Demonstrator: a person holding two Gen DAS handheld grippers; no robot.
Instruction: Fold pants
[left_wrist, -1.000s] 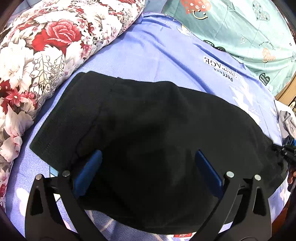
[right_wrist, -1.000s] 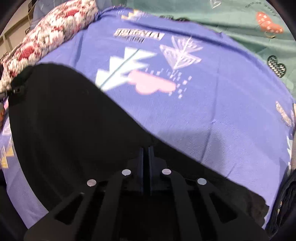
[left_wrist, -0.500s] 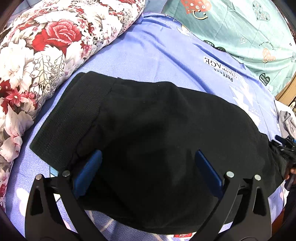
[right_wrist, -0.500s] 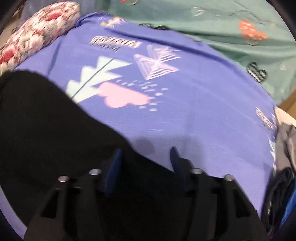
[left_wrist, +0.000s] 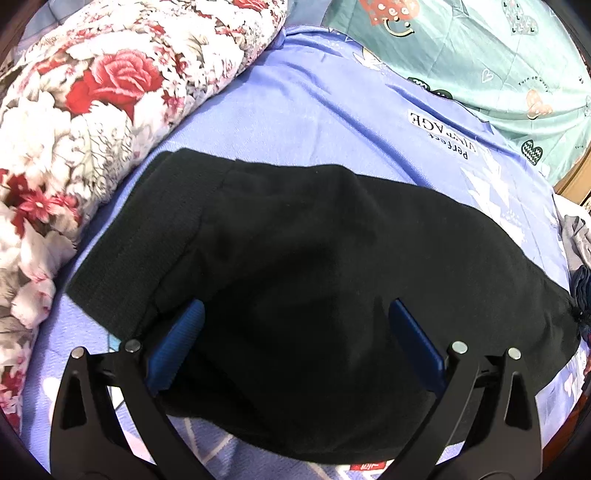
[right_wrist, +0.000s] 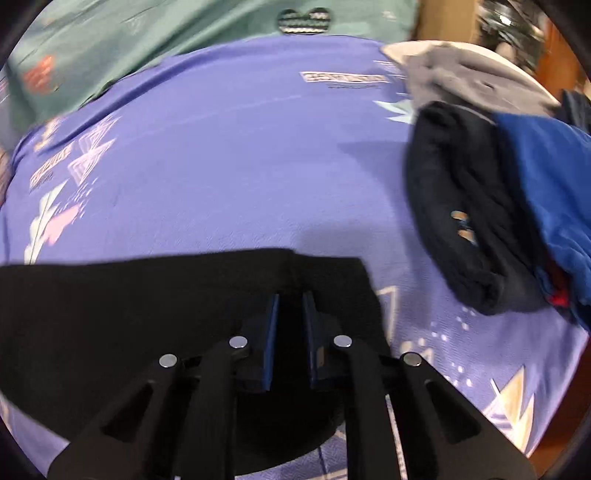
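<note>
The black pants (left_wrist: 314, 251) lie folded flat on the blue printed bedsheet (left_wrist: 295, 110), ribbed waistband at the left. My left gripper (left_wrist: 295, 317) is open and empty, its blue pads spread wide just above the pants' near part. In the right wrist view the pants' right end (right_wrist: 147, 295) lies under my right gripper (right_wrist: 290, 299). Its blue pads stand a narrow gap apart over the cloth's edge; whether any cloth is between them does not show.
A floral quilt (left_wrist: 92, 110) lies along the left. A teal heart-print blanket (left_wrist: 480, 55) is at the back. A pile of dark, blue and grey clothes (right_wrist: 498, 184) sits on the sheet to the right of the pants.
My right gripper let go of the pants, opened, swung right to their end, and its pads have narrowed again. The left gripper has not moved.
</note>
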